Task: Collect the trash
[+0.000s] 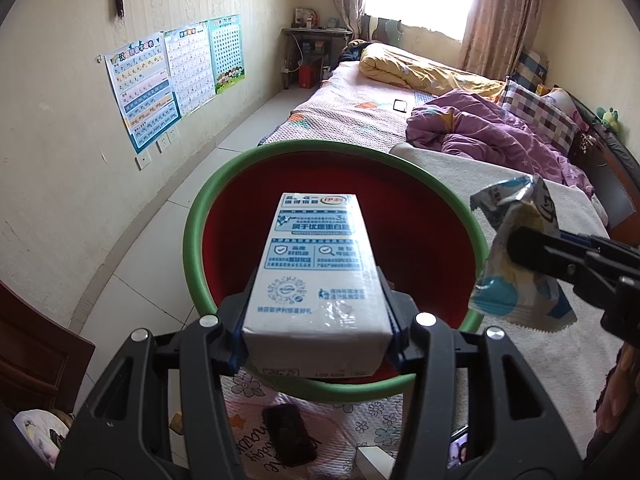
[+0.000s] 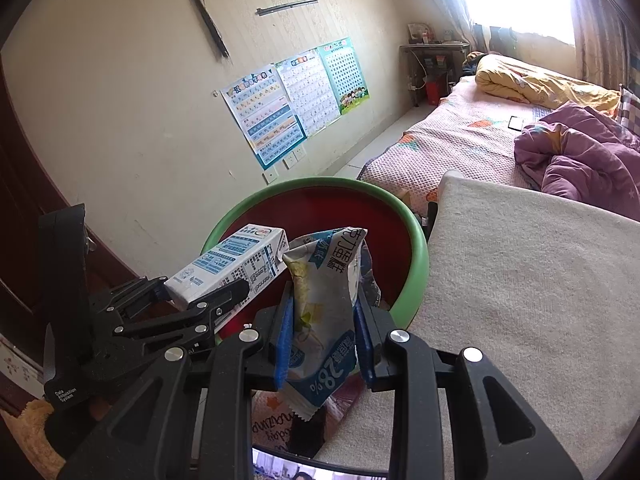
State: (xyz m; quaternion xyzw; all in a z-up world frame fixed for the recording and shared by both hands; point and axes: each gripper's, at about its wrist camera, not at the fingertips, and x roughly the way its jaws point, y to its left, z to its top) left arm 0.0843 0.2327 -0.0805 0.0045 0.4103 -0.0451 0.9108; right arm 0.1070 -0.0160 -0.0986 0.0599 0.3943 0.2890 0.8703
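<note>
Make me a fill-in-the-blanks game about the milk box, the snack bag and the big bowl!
1. The left gripper is shut on the ____ carton.
2. The right gripper squeezes a crinkly snack ____.
3. Both are held over a basin that is red inside with a ____ rim.
4. On the wall hang three ____.

Missing words: milk; wrapper; green; posters

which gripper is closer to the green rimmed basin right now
Left. The left gripper holds the milk carton over the basin; the right gripper with the snack wrapper sits by its rim.
</note>
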